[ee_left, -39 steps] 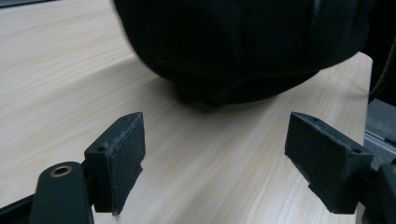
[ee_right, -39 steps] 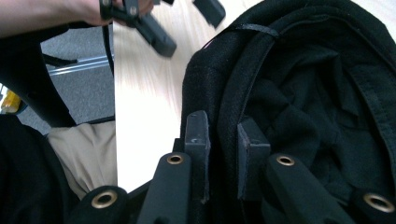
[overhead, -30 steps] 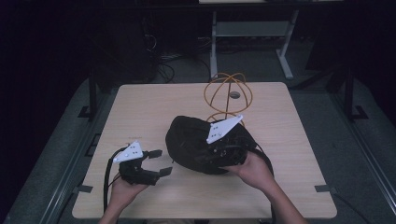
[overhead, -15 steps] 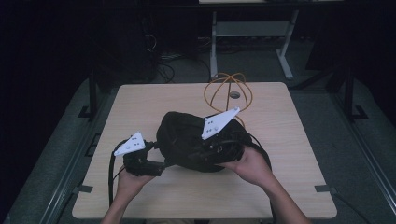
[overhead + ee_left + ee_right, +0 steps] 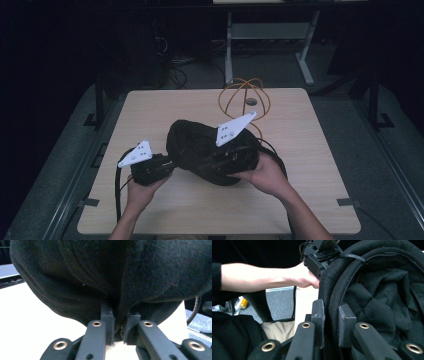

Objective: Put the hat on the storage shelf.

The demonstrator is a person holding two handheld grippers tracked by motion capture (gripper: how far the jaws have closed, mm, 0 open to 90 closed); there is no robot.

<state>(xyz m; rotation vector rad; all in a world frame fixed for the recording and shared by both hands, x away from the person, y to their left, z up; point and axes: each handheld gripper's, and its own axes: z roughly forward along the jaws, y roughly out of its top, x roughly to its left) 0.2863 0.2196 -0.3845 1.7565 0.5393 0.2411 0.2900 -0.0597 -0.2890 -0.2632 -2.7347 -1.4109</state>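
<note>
We have the black bag (image 5: 200,150) near the middle of the bench (image 5: 310,165), gripped from both sides; the left tongs (image 5: 117,327) have just been closing and now pinch a fold of its fabric at the near left edge, while the right tongs (image 5: 332,325) are clamped on its padded rim; so we judge the grasping done, with lifting, opening or folding left; an orange wire frame (image 5: 244,97) stands just behind, and trailing cables (image 5: 118,185) could snag.

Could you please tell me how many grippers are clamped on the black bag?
2: the left gripper has just closed on the black bag's left edge; the right gripper pinches its rim.
</note>
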